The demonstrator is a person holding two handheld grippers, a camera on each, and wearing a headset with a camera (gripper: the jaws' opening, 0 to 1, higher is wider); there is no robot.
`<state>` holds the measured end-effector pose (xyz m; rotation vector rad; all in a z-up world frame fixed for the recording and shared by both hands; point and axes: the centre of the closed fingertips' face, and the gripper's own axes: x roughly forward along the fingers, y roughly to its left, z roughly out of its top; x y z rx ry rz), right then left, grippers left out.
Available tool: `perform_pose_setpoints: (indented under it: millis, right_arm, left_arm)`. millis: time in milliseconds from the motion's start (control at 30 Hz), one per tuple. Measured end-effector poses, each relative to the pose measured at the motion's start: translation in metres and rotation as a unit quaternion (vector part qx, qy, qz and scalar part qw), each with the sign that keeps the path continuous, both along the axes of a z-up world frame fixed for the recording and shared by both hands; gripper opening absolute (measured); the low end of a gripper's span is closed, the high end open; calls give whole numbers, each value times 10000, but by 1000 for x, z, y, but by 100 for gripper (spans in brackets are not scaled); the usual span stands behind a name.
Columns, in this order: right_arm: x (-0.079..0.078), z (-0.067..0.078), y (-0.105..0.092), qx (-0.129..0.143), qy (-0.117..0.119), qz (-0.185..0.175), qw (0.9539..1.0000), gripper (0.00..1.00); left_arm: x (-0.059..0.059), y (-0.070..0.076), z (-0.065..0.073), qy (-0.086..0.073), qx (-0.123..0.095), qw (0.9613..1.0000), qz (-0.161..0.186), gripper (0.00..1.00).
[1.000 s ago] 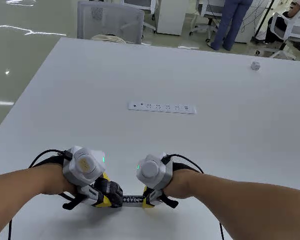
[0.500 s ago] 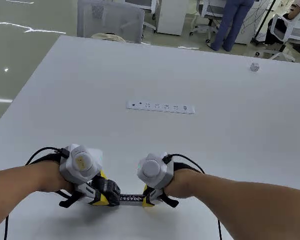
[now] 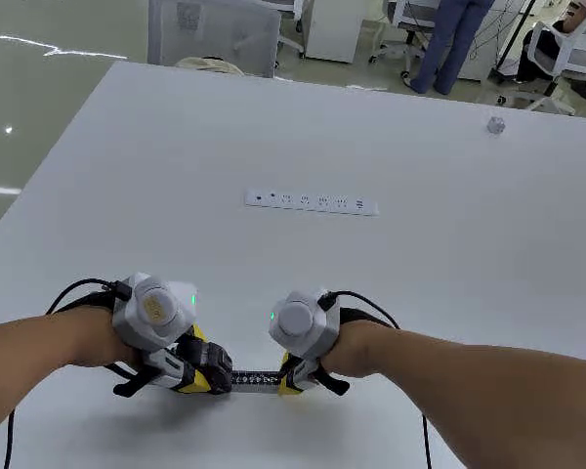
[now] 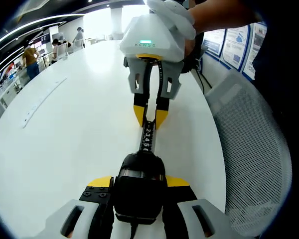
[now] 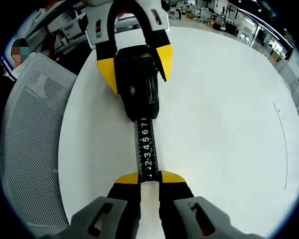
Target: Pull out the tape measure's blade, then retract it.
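Shows tape measure [image 5: 138, 79] clamped in left gripper [image 4: 138, 183], blade [image 5: 146, 144] tip pinched by right gripper [image 5: 149, 177], drawn slightly further; pull-out barely begun.

Near the front edge of the table [image 3: 420, 244], the left gripper [image 4: 138, 181] clasps the tape measure [image 3: 210, 367]. Just right of it, the right gripper [image 5: 149, 177] pinches the blade [image 5: 146, 144] stretched between them. A power strip [image 3: 312, 202] lies farther back, mid-table.
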<state>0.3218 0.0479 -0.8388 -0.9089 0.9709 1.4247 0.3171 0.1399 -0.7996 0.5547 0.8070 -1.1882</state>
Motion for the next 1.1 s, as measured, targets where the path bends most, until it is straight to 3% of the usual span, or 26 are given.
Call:
perform_pose_setpoints:
  millis: [1100]
  right_arm:
    - [1,0,-15,37,-18,-100,9999,11]
  left_arm:
    - [1,0,0,-30,20,10000,69,34]
